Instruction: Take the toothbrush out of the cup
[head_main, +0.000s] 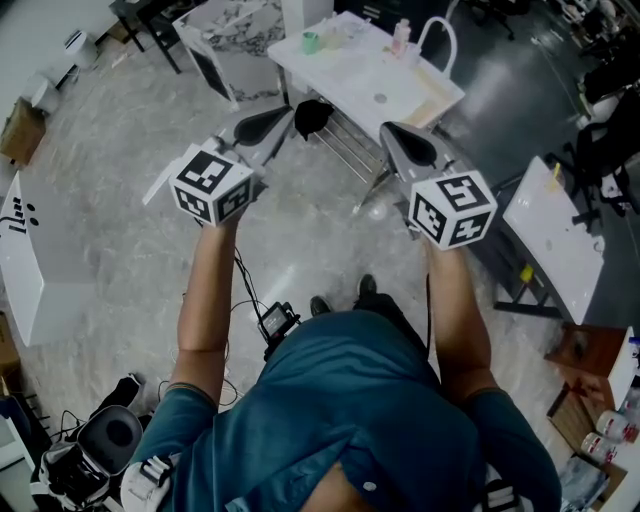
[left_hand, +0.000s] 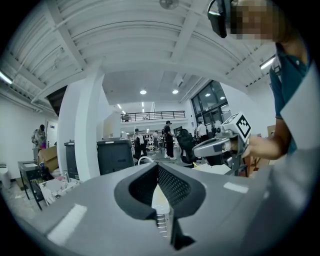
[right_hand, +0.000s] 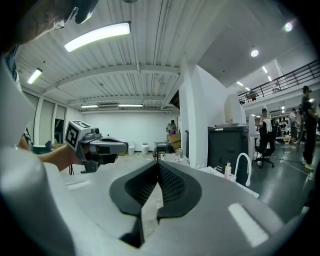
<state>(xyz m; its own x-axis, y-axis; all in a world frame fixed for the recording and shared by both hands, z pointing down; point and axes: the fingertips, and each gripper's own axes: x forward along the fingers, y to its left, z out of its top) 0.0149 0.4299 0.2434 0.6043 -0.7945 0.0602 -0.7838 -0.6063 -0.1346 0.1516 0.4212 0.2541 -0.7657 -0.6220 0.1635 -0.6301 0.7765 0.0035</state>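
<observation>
A small green cup stands on the far part of a white table; whether a toothbrush is in it is too small to tell. My left gripper is held up level, short of the table's near left edge, jaws shut and nothing between them. My right gripper hangs beside it, short of the table's near right corner, also shut and holding nothing. In the left gripper view the pads of the left gripper meet, and the right gripper shows alongside. In the right gripper view the right gripper is closed, with the left gripper beside it.
A pink bottle and a white arched faucet stand on the table; both also appear as the bottle and faucet. Another white table is at the right, a white panel at the left. Bags and a black box lie on the floor.
</observation>
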